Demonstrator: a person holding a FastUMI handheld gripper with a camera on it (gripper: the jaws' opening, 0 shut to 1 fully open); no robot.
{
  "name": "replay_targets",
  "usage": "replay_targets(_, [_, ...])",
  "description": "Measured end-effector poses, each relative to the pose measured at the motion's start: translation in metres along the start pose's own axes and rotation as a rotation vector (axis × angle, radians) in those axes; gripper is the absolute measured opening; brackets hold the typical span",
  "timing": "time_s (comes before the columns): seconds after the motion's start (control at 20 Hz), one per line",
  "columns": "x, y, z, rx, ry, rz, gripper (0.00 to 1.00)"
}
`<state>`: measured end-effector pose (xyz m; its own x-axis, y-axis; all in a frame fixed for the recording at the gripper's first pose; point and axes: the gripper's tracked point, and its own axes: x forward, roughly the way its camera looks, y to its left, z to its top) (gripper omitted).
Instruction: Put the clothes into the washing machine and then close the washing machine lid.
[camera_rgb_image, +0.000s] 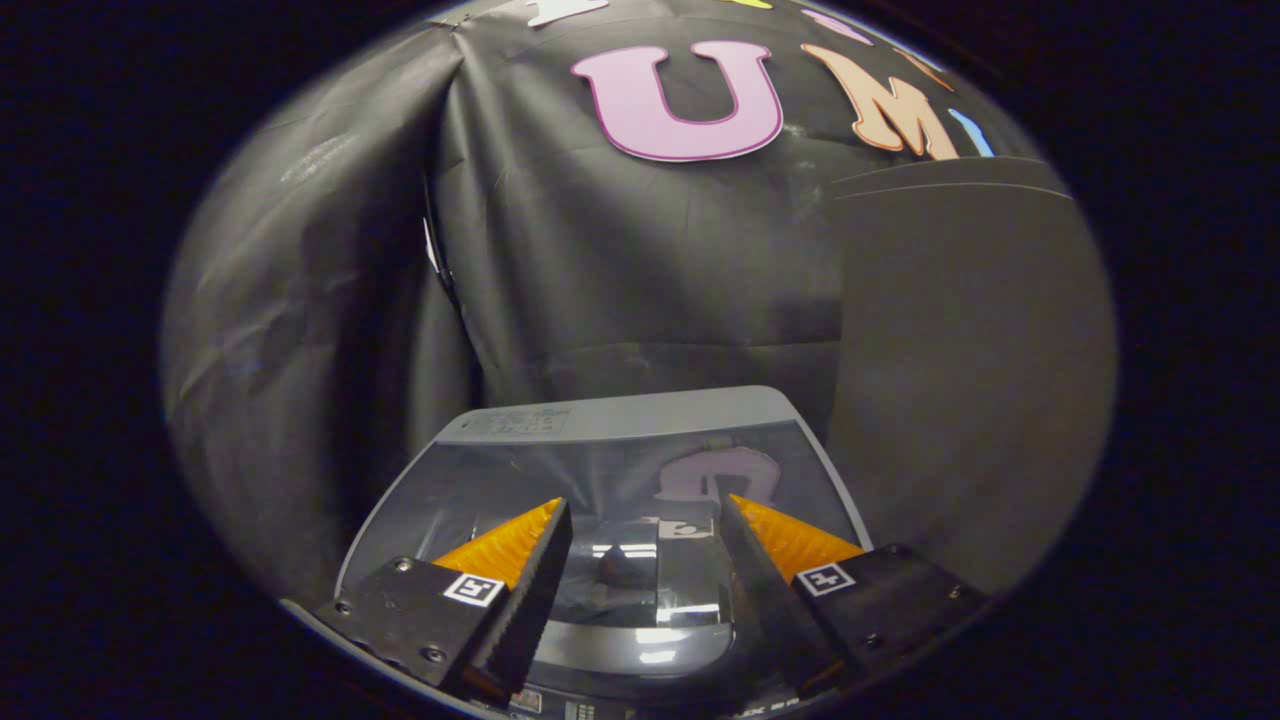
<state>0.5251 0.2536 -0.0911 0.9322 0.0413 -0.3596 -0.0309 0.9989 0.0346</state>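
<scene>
The washing machine stands just under and ahead of my fingers, its grey top panel at the far side. Its glossy see-through lid lies flat and shut, mirroring the booth wall and the fingers. My gripper hovers over the lid, open, with a wide gap and nothing between the fingers. A curved grey handle strip of the lid sits low between the fingers. I cannot make out any clothes through the reflections.
The black cloth booth wall hangs right behind the machine. A plain dark grey panel stands to the right of the machine, close to its side.
</scene>
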Motion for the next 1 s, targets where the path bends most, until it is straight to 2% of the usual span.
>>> replay_targets(0.65, [-0.126, 0.025, 0.041, 0.005, -0.054, 0.062, 0.91])
replay_targets(1.0, [-0.219, 0.026, 0.08, 0.011, -0.161, 0.08, 0.96])
